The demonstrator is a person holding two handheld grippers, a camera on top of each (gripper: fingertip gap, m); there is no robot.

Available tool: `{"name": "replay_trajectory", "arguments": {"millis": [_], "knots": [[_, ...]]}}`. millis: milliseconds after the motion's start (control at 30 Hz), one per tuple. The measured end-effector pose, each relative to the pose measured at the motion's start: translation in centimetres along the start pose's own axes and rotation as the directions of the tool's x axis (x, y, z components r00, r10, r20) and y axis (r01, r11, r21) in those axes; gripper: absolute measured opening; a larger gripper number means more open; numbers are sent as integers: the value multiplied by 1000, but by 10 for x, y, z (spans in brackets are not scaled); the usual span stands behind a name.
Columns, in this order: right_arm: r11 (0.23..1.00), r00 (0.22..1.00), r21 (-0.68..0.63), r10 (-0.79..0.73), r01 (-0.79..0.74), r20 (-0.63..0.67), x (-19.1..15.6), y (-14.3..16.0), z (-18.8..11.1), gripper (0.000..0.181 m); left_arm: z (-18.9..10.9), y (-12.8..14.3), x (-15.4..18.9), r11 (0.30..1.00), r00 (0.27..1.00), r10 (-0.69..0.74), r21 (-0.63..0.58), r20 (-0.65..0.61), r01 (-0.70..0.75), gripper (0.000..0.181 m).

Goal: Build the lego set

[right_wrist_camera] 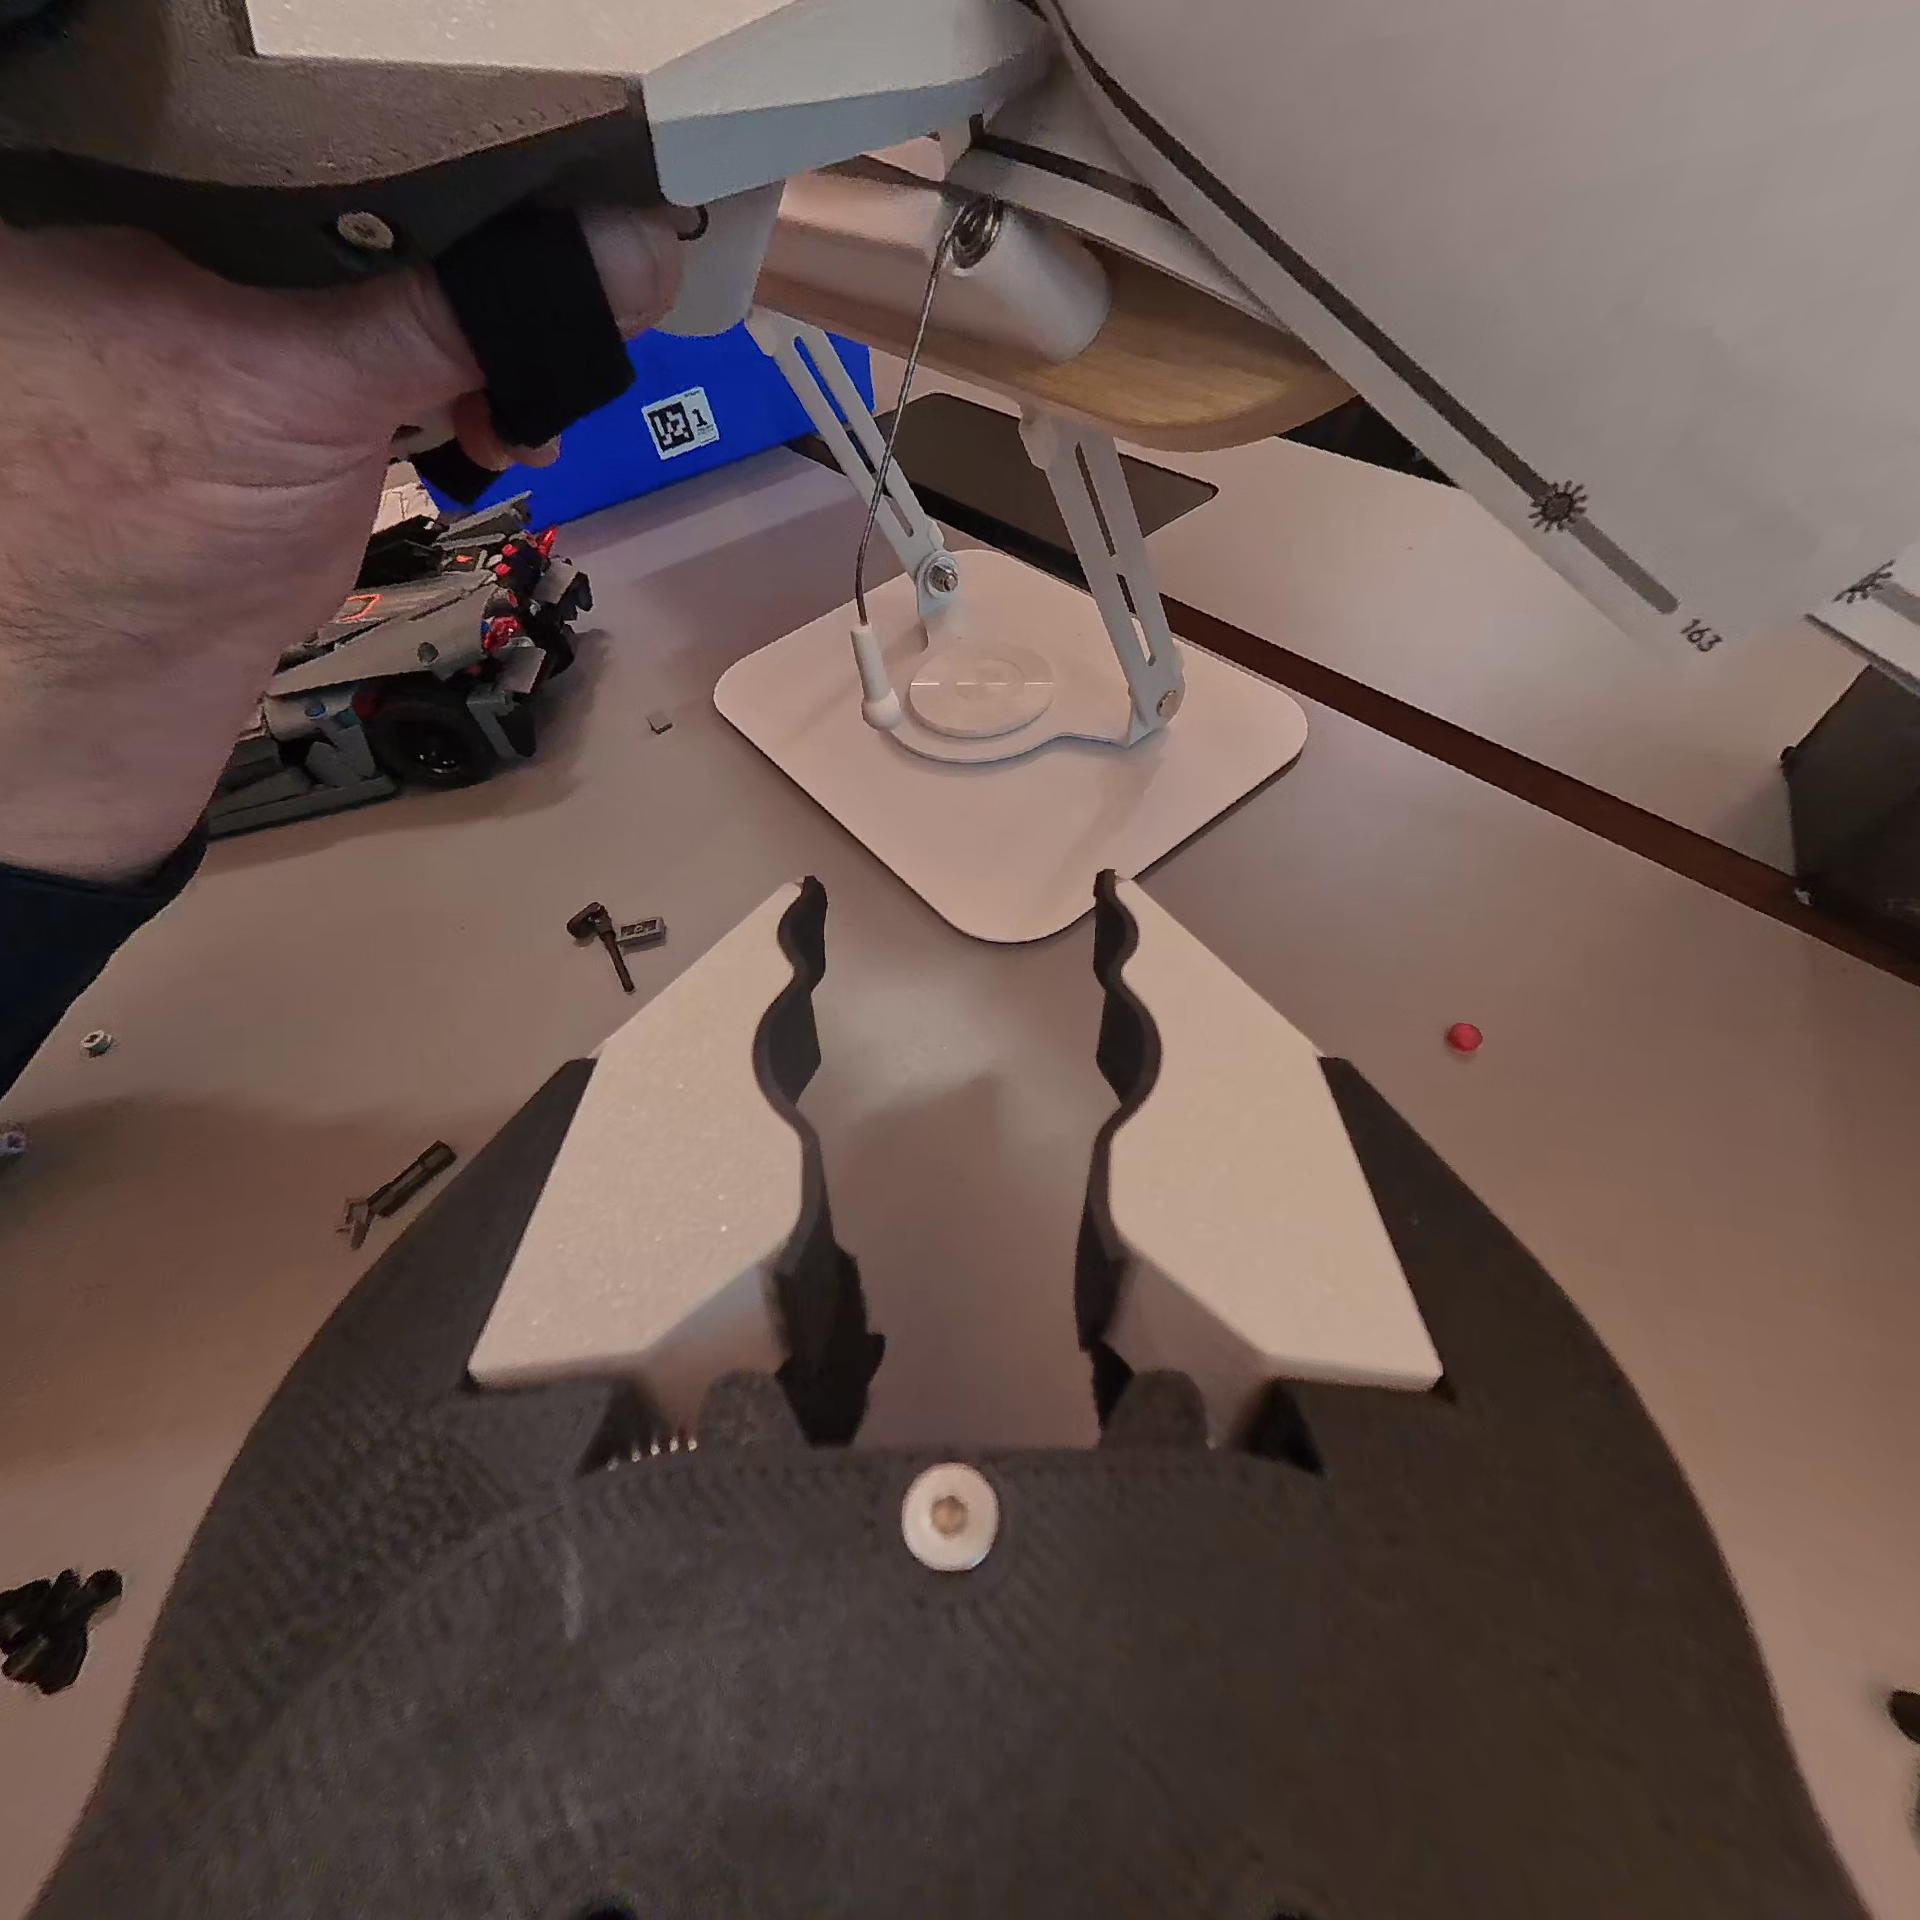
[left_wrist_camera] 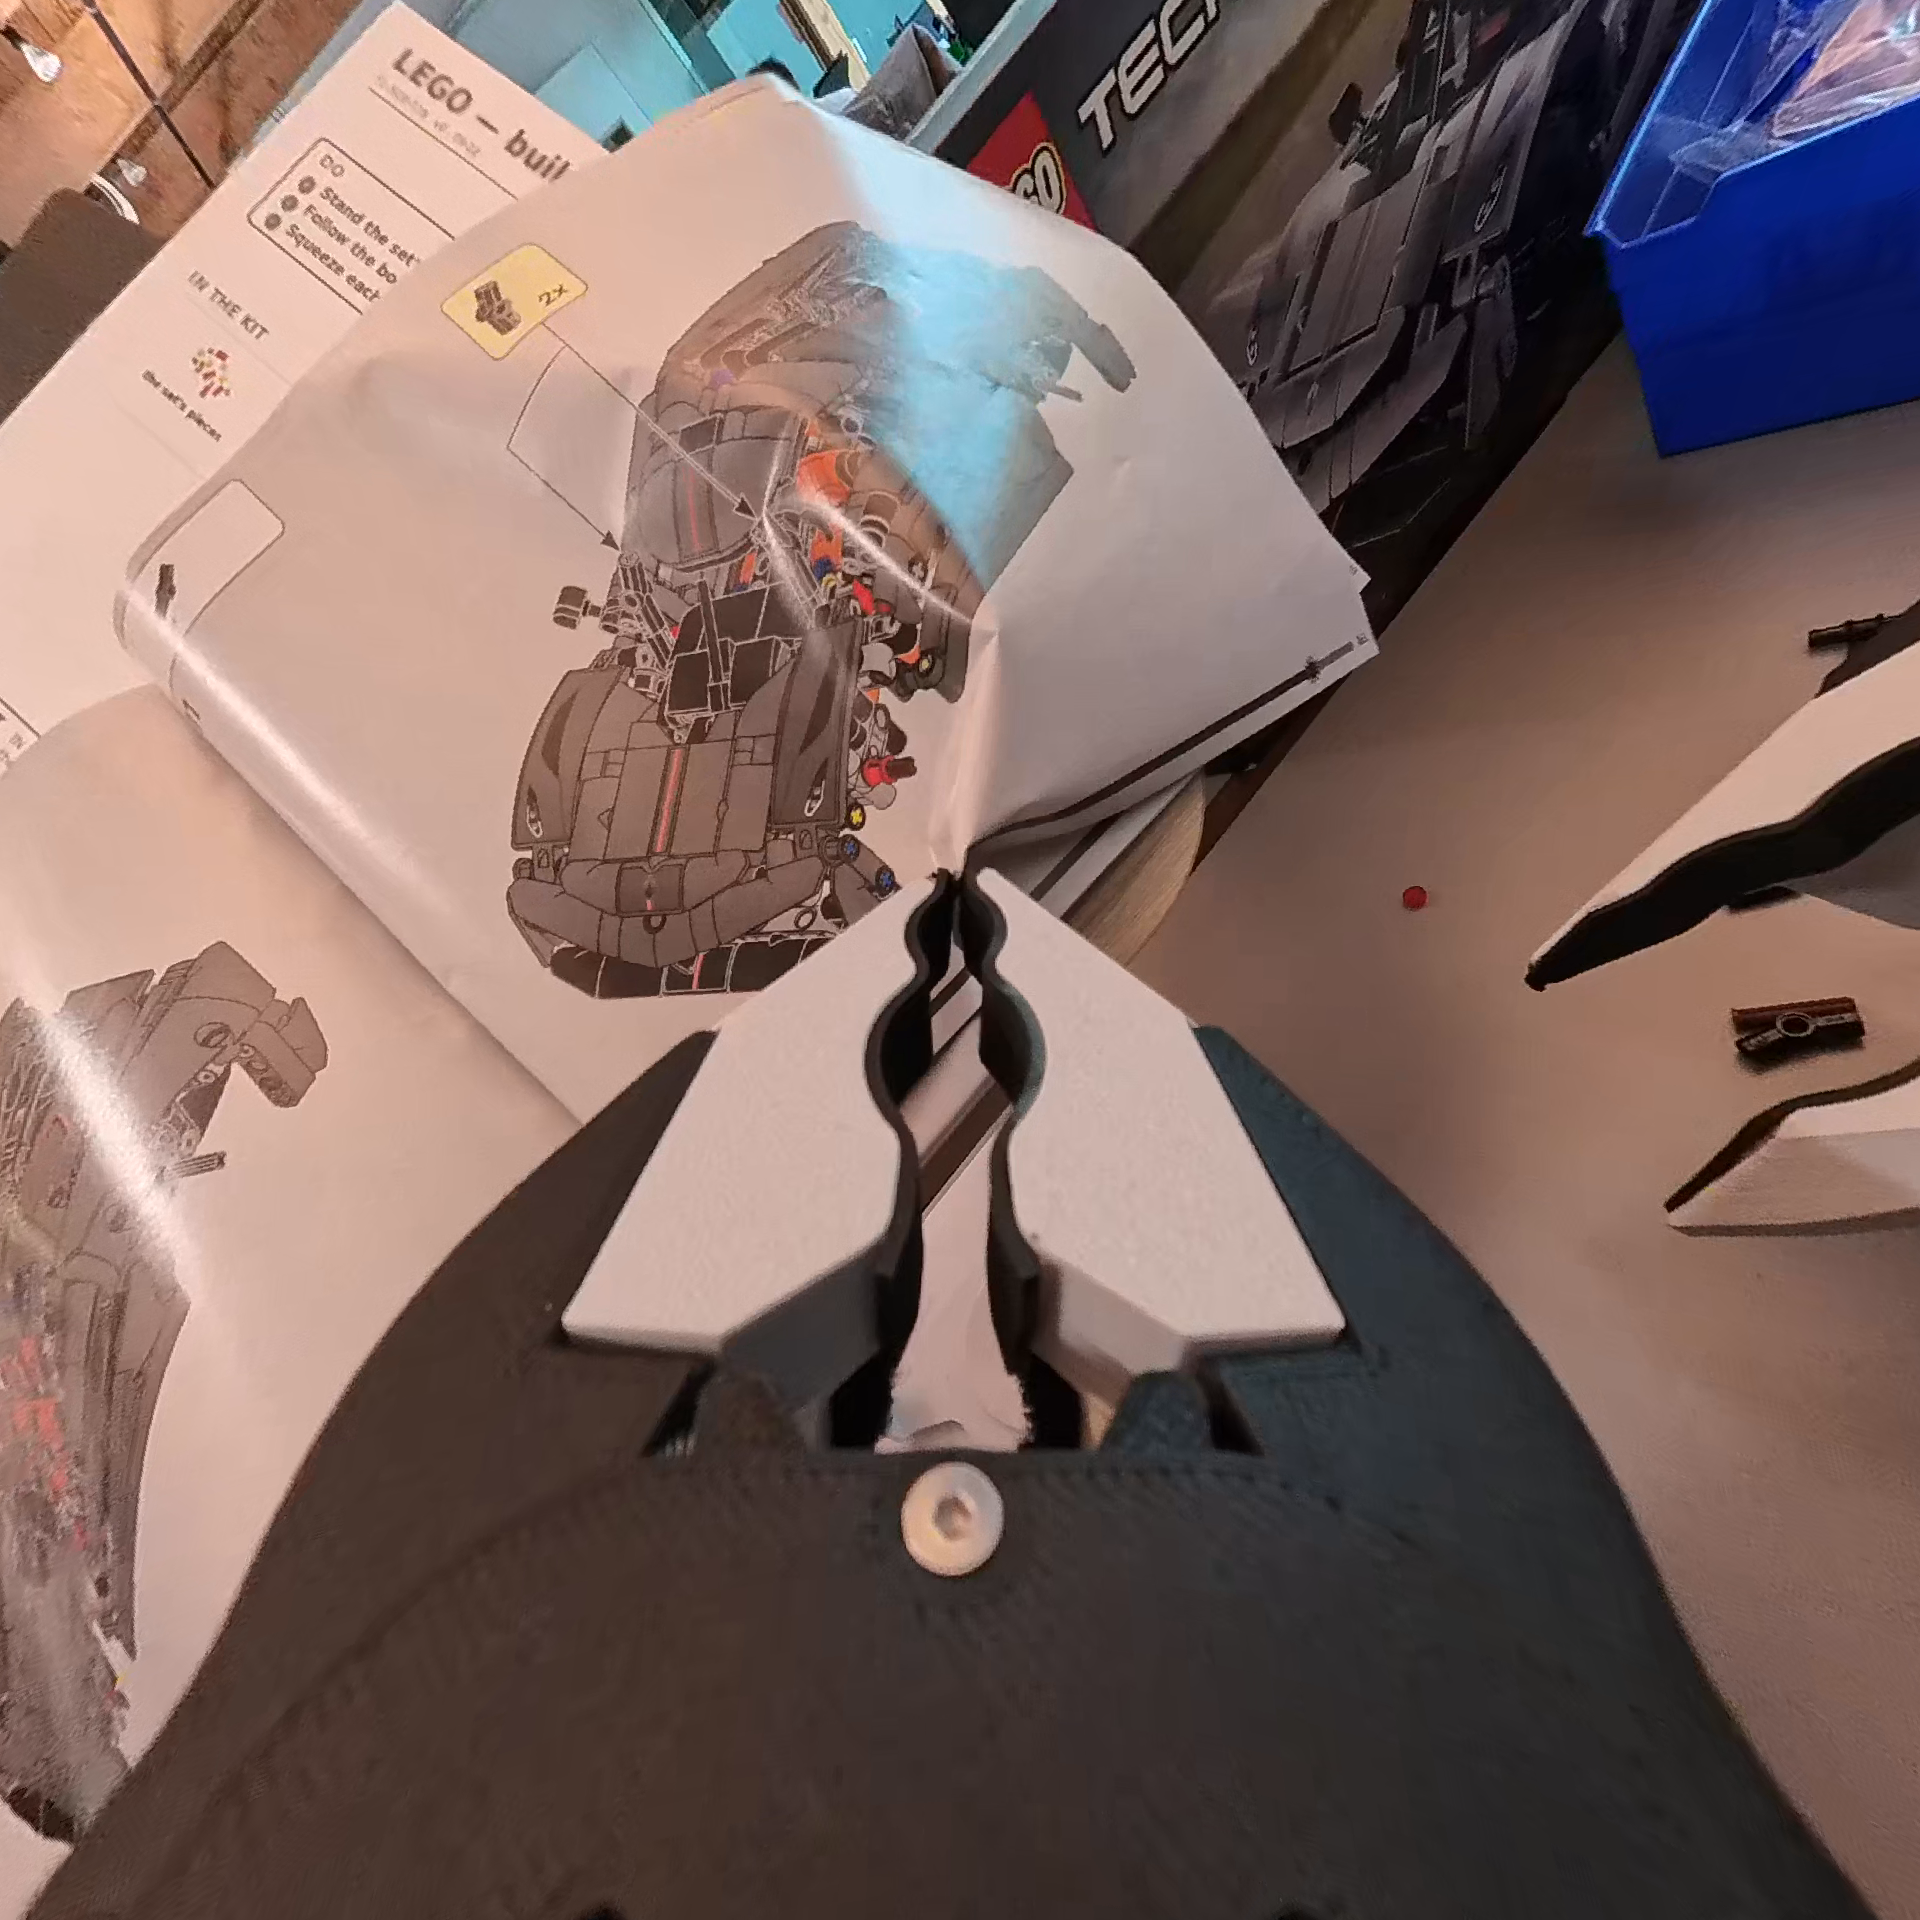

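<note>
Nearest to us, the left gripper [left_wrist_camera: 958,883] is pinching the lower corner of an instruction booklet page [left_wrist_camera: 727,540], jaws nearly closed on the paper. We are lifting the sheet so it arches; we judge this is a page turn to reach the next build step.

The right gripper [right_wrist_camera: 961,894] is hovering low over the table [right_wrist_camera: 1455,1195] with its jaws wide and nothing between them, likely kept free for picking parts once the page settles. Around it, loose pieces are lying apart: a small red stud [right_wrist_camera: 1463,1036], a black pin with a dark plate [right_wrist_camera: 618,930], and a dark connector [right_wrist_camera: 400,1195].

Just beyond, the booklet is resting on a white tilted stand [right_wrist_camera: 1008,748], which is holding the pages angled toward us for reading. A hand [right_wrist_camera: 156,499] is gripping the left gripper's handle.

Farther left in the right wrist view, the part-built grey car model [right_wrist_camera: 416,665] is sitting on the table, well apart from both grippers.

At the back, 1 blue bin [left_wrist_camera: 1766,239] is holding what looks like clear bags; we cannot tell their contents. The set's box [left_wrist_camera: 1351,260] is standing behind the booklet.
</note>
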State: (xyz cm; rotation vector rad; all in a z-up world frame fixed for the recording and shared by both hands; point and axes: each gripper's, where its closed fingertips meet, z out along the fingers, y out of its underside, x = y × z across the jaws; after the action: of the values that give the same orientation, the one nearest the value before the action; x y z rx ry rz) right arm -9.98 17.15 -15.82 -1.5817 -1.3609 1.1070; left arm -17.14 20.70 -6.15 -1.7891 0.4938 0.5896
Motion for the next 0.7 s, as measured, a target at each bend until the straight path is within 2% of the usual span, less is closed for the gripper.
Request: {"name": "replay_trajectory", "arguments": {"millis": [700], "knots": [[1000,1000,19,10,-9,-25,11,-5,-10,51,1,1,0,1000,1000,-7,2,-9,7,0]]}}
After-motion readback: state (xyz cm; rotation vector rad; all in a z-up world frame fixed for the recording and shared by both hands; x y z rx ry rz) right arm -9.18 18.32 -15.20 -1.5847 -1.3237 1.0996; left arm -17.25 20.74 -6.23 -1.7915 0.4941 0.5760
